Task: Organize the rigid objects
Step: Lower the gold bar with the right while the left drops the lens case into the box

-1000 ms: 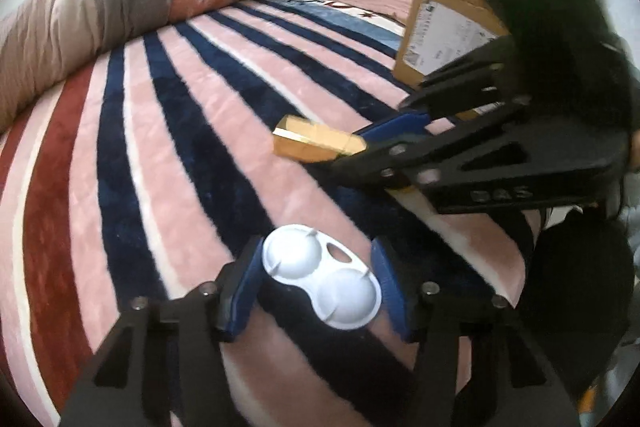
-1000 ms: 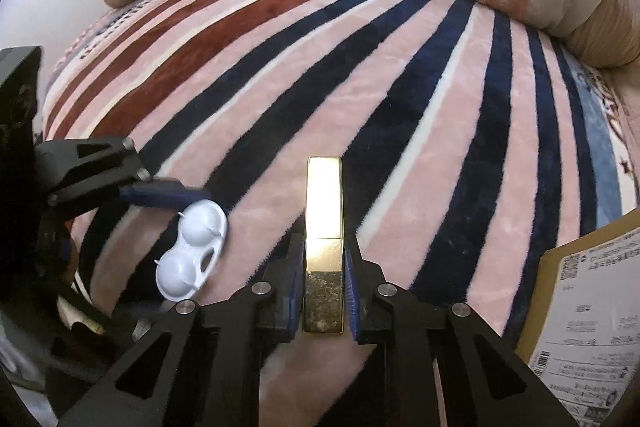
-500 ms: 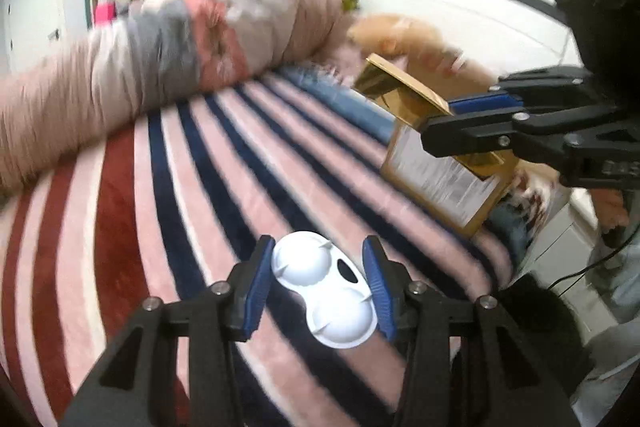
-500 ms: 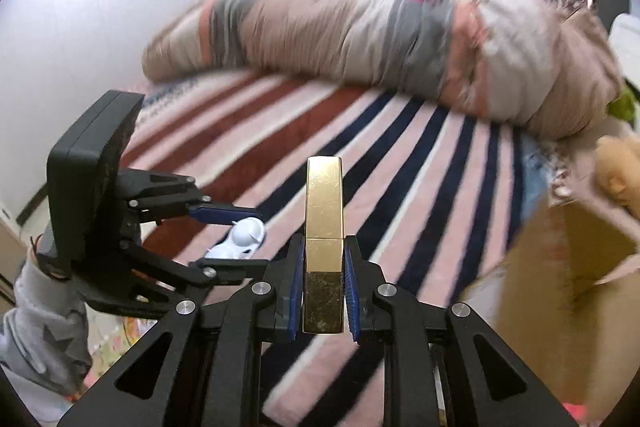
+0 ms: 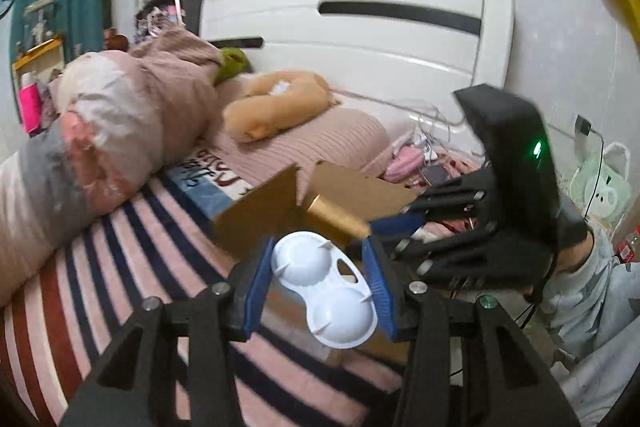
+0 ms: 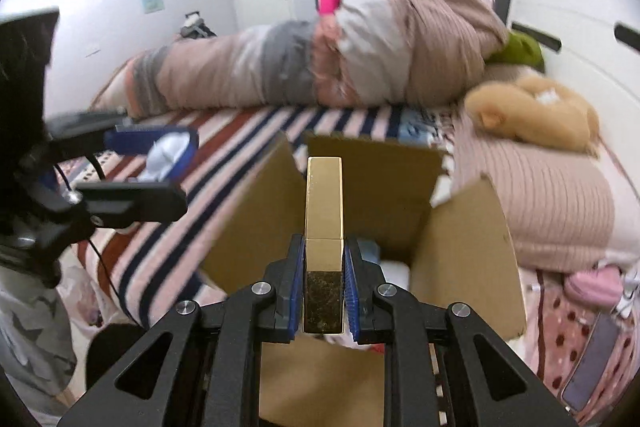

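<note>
Behind everything stands a white headboard (image 5: 360, 19), and below it a bed with a striped blanket (image 5: 132, 247), a rolled duvet (image 6: 320, 67) and an orange plush toy (image 6: 536, 115). An open cardboard box (image 6: 376, 187) sits on the blanket with its flaps up. The left tool (image 5: 318, 283) is clenched on a white plastic tray (image 5: 324, 291) with two round cups, and holds it in the air just in front of the box. The right tool (image 6: 324, 287) is clenched on a gold rectangular case (image 6: 324, 203), gripped at its lower end, so that most of its length points forward above the box opening. Inside the box some pale things show, but I cannot tell what they are. The tray looks thin and light, and stiff enough to be held by its two long edges, though I think a hard squeeze could bend it. The gold case looks rigid and smooth, probably slippery, so the hold on its flat sides near one end seems good. I judge that both things are ready to go down into the box.
</note>
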### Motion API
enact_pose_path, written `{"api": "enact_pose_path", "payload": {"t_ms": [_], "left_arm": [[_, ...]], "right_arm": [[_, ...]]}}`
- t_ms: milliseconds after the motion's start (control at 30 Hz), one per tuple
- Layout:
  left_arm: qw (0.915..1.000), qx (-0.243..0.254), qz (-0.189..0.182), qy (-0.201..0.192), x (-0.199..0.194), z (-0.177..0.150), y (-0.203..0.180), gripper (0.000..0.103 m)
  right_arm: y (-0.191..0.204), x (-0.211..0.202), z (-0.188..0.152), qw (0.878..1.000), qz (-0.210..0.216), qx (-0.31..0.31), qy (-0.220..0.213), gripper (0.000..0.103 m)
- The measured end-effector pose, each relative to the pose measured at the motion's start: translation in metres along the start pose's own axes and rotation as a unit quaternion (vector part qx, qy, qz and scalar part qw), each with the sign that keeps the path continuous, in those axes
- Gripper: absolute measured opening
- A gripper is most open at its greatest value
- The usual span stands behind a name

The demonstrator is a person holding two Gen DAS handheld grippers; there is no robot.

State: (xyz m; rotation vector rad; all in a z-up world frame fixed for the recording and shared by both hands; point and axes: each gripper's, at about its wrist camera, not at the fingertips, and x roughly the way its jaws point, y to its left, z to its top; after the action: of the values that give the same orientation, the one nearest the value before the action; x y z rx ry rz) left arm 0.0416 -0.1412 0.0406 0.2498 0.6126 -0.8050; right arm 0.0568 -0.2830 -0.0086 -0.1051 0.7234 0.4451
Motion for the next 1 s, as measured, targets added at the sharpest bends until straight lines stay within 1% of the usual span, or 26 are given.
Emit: {"api": "enact_pose_path", "payload": {"t_ms": [133, 233, 333, 500, 533, 567, 600, 667, 733, 867, 933, 967, 1000], "left_arm": [[0.9988, 0.012, 0.007, 0.046, 0.041, 0.01, -0.014, 0.042], [0.9972, 0.016, 0.011, 0.073, 0.063, 0.011, -0.015, 0.042], [0.9959, 0.019, 0.016, 0.087, 0.076, 0.008, -0.016, 0.042], [0.9946, 0.022, 0.026, 0.098, 0.087, 0.007, -0.016, 0.043], [0.9943, 0.023, 0.028, 0.1, 0.088, 0.006, -0.016, 0.044], [0.9941, 0.024, 0.033, 0.101, 0.088, 0.005, -0.016, 0.049], [0.994, 0.025, 0.036, 0.1, 0.088, 0.005, -0.015, 0.054], [0.9946, 0.021, 0.04, 0.094, 0.083, 0.005, -0.015, 0.059], [0.9953, 0.015, 0.039, 0.087, 0.077, 0.004, -0.013, 0.06], [0.9966, -0.008, 0.057, 0.059, 0.055, 0.006, -0.005, 0.074], [0.9967, -0.029, 0.067, 0.036, 0.036, 0.005, 0.001, 0.078], [0.996, -0.043, 0.075, 0.023, 0.025, 0.004, 0.005, 0.084], [0.9952, -0.052, 0.081, 0.015, 0.018, 0.003, 0.007, 0.087]], "right_arm": [[-0.021, 0.018, -0.012, 1.0, 0.009, 0.012, 0.021, 0.014], [-0.024, 0.024, -0.015, 1.0, 0.007, 0.011, 0.026, 0.014], [-0.031, 0.025, -0.019, 1.0, 0.008, 0.013, 0.023, 0.014], [-0.039, 0.024, -0.023, 0.999, 0.011, 0.025, 0.02, 0.014], [-0.04, 0.024, -0.025, 0.999, 0.011, 0.026, 0.021, 0.014], [-0.04, 0.024, -0.025, 0.999, 0.01, 0.026, 0.022, 0.014], [-0.04, 0.024, -0.025, 0.999, 0.009, 0.027, 0.022, 0.014], [-0.041, 0.023, -0.026, 0.999, 0.008, 0.03, 0.023, 0.014], [-0.041, 0.022, -0.025, 0.999, 0.009, 0.031, 0.024, 0.014], [-0.036, 0.018, -0.021, 0.999, 0.012, 0.023, 0.02, 0.018], [-0.031, 0.015, -0.017, 1.0, 0.022, 0.014, 0.015, 0.025], [-0.028, 0.012, -0.014, 0.999, 0.031, 0.008, 0.009, 0.027], [-0.026, 0.011, -0.013, 0.999, 0.037, 0.004, 0.005, 0.032]]}}
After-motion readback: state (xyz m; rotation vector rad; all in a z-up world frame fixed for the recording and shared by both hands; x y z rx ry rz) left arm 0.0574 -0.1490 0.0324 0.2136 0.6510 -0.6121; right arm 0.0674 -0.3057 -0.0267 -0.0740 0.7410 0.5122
